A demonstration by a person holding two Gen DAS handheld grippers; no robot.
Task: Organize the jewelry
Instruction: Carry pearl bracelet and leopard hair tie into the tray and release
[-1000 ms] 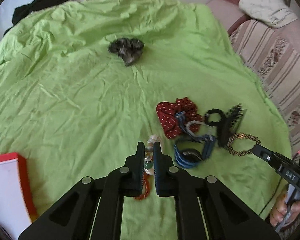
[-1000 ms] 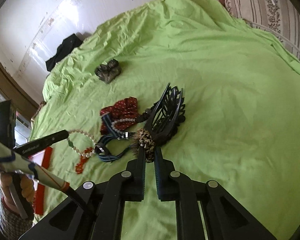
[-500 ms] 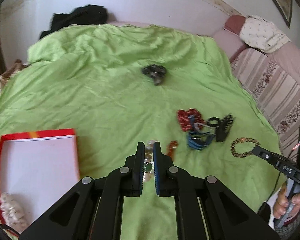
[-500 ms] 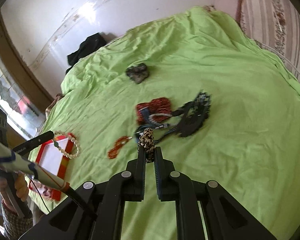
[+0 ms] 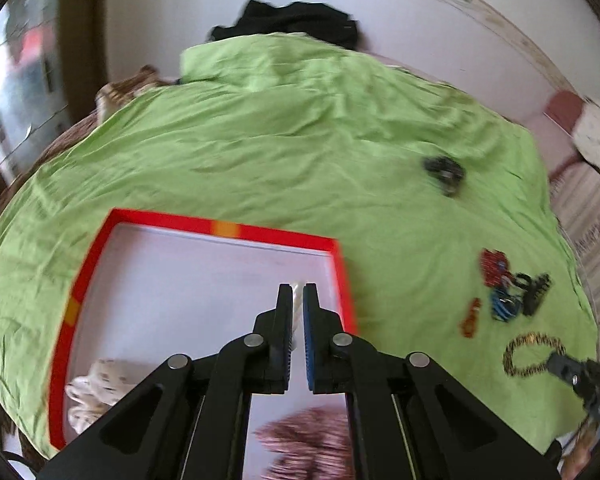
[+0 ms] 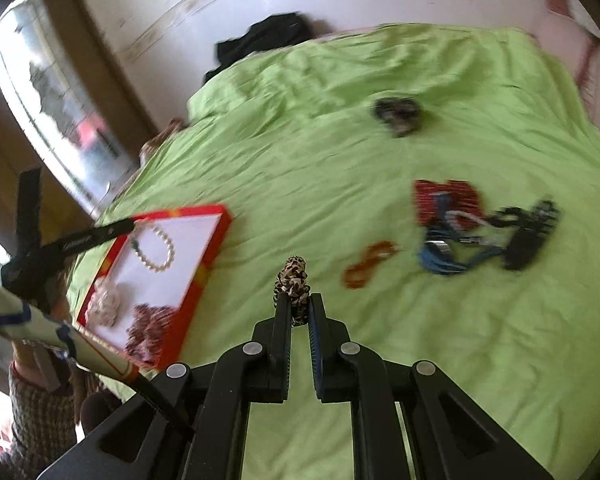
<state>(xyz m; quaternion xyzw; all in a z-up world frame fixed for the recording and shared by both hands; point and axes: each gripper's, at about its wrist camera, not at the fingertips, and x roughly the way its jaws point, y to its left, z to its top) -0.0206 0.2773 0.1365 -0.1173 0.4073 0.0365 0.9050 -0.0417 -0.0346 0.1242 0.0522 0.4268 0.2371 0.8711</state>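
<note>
Pearl bracelet (image 6: 156, 248): pinched in the closed left gripper (image 5: 298, 294), dangling over the red-rimmed tray (image 5: 220, 227) near its far right corner.
Leopard band (image 6: 293, 280): clamped in the closed right gripper (image 6: 299, 307), above the green sheet (image 6: 480, 360), right of the tray.
Tray contents: cream scrunchie (image 5: 96, 380) and pink scrunchie (image 5: 312, 440) along the near edge.
Left on the sheet: mixed pile (image 6: 476, 228), orange bracelet (image 6: 370, 268).
Risk: released this close to the rim, the pearls could drape over the edge and slide out.
</note>
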